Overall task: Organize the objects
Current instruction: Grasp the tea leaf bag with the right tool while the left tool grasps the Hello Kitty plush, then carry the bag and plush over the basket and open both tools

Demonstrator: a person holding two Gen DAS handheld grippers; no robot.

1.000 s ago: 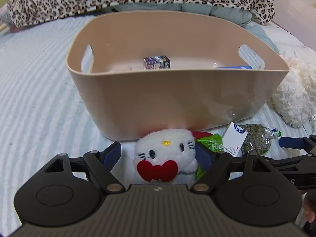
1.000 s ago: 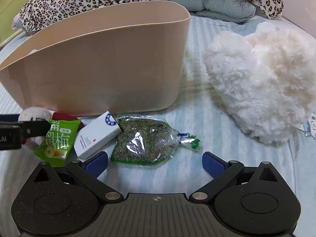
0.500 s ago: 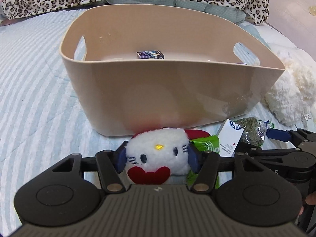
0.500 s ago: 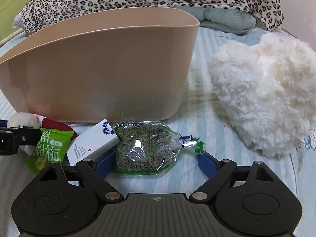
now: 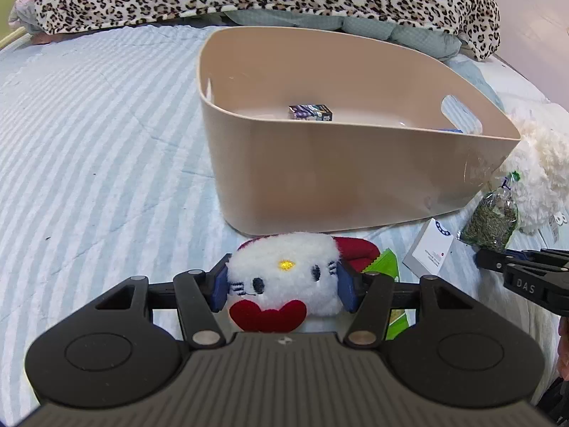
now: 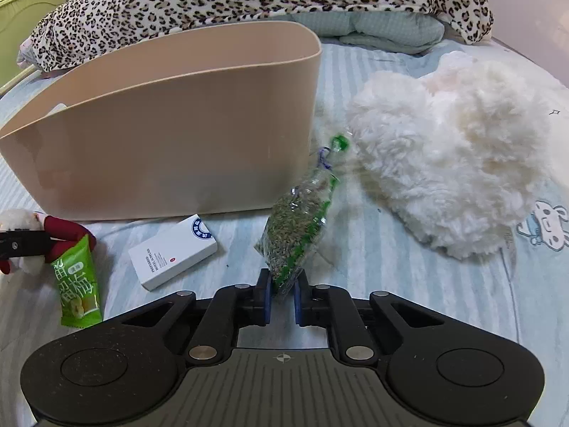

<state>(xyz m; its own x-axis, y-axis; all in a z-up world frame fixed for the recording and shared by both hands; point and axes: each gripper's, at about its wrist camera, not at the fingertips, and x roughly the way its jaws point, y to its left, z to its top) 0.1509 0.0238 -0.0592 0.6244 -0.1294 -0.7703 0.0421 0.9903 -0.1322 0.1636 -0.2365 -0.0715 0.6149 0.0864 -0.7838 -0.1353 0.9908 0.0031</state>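
White plush fills the left hand-held gripper (image 5: 282, 286), its pads pressed into the cat toy (image 5: 281, 277), whose body is hidden behind them. Beside it, a green snack packet (image 6: 76, 284) and white box (image 6: 172, 251) lie on the bed. The beige tub (image 5: 355, 178) holds a small dark box (image 5: 311, 112); a blue item is mostly hidden by its rim. The right hand-held gripper (image 6: 282, 300) pinches the herb bag (image 6: 298, 227), lifted and blurred.

Left gripper (image 5: 282, 286) clamped plush (image 5: 281, 277); right gripper (image 6: 282, 300) lifted bag (image 6: 297, 235)
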